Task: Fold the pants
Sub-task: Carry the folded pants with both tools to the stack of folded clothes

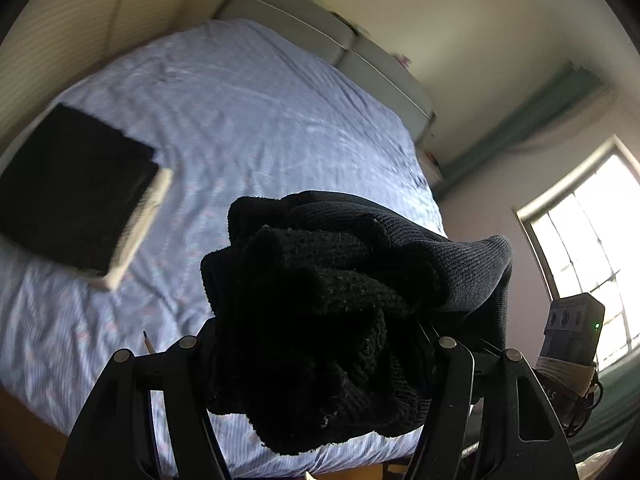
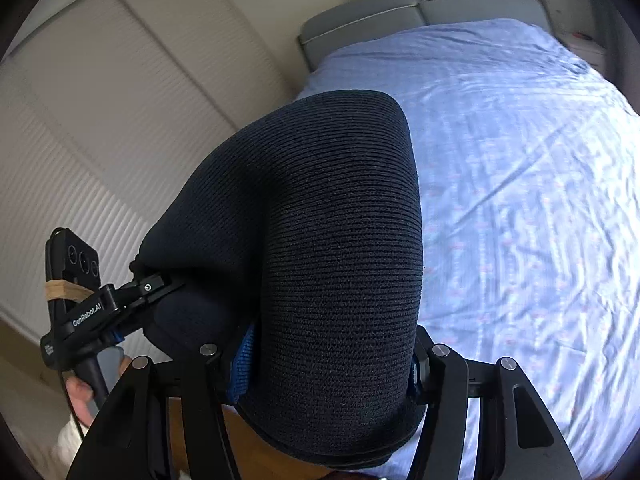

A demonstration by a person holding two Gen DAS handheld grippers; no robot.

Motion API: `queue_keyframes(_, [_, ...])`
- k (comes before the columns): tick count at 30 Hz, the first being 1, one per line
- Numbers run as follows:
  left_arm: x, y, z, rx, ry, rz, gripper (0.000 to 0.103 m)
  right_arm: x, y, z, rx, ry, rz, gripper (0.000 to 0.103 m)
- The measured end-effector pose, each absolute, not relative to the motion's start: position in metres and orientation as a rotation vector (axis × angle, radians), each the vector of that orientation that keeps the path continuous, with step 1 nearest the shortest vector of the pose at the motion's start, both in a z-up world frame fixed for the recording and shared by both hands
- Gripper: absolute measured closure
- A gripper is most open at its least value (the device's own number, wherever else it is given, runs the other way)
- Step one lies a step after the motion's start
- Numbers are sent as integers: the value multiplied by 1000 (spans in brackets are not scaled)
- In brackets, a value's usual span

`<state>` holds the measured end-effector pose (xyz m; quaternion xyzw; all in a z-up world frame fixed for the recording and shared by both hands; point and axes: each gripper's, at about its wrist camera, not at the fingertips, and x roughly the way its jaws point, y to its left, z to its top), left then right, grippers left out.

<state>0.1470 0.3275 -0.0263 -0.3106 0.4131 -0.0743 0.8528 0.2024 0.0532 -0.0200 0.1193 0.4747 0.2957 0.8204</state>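
Dark knitted pants (image 1: 320, 312) hang in the air above the bed, held by both grippers. In the left wrist view my left gripper (image 1: 320, 344) is shut on a bunched, crumpled part of the fabric, which hides the fingertips. In the right wrist view my right gripper (image 2: 332, 364) is shut on a thick, smooth roll of the pants (image 2: 320, 240), with its blue pads (image 2: 245, 356) pressed against the cloth. The left gripper (image 2: 160, 280) shows there at the left, clamped on the same garment. A hand (image 2: 80, 396) holds its handle.
A bed with a light blue sheet (image 1: 248, 120) lies below, with a grey headboard (image 1: 332, 40) at the far end. A folded black garment (image 1: 76, 184) lies on a white folded one (image 1: 136, 232) at the bed's left side. A window (image 1: 592, 232) is at the right, and a white louvred door (image 2: 100, 140) at the left.
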Motion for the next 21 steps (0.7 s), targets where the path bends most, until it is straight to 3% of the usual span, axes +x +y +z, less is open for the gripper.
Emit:
queue_keyframes(13, [66,395,-24,-758,808,59,36,189,111,-11,159,1051,860,44])
queue_keyframes(21, [77,469,-17,-739,763,22,36,192,172,-7,156,995,847,44])
